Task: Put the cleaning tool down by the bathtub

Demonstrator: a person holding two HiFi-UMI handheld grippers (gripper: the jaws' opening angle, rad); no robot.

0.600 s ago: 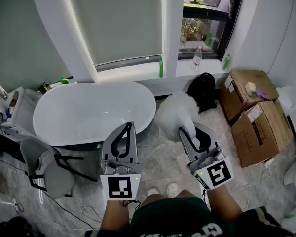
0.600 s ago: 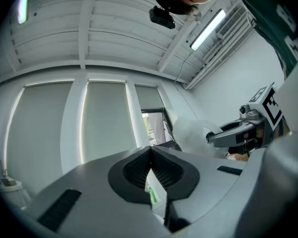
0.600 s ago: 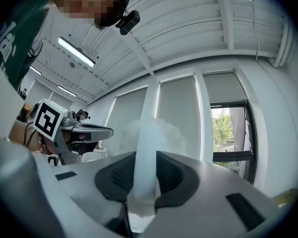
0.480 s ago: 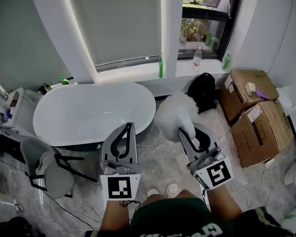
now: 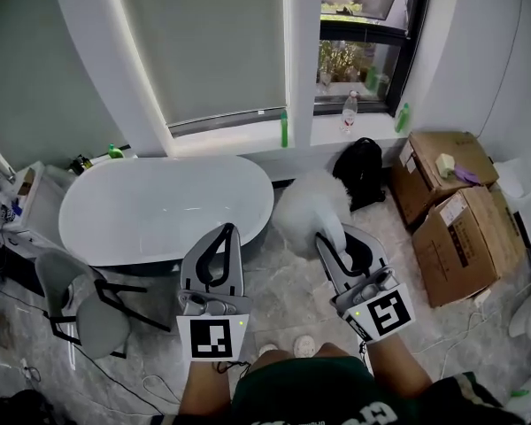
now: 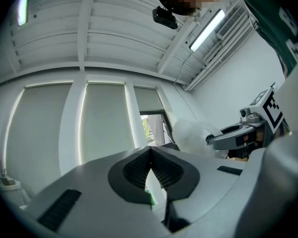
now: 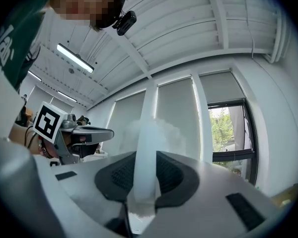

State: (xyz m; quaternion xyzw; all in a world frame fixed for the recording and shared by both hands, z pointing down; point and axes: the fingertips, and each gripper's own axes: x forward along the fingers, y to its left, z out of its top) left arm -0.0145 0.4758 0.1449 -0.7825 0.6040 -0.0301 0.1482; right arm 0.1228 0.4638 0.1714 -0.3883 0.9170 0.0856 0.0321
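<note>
The cleaning tool [image 5: 311, 204] is a fluffy white duster on a pale handle [image 7: 146, 157]. My right gripper [image 5: 332, 242] is shut on that handle, and the fluffy head rises above the jaws, tilted up toward the window. In the head view the duster head hangs just right of the white oval bathtub [image 5: 164, 209]. My left gripper [image 5: 221, 235] is held level beside it over the tub's near rim, jaws shut with nothing between them [image 6: 151, 170]. In the left gripper view the duster [image 6: 191, 135] shows at the right.
Two cardboard boxes [image 5: 451, 224] stand at the right, a black bag [image 5: 361, 171] lies under the window. A grey chair [image 5: 88, 304] sits at the tub's left front. Green bottles [image 5: 284, 129] and a clear bottle [image 5: 348, 109] stand on the sill. Cables run over the marble floor.
Both grippers and the duster have shifted slightly left and up in the head view as the view moved; the grip on the handle is unchanged.
</note>
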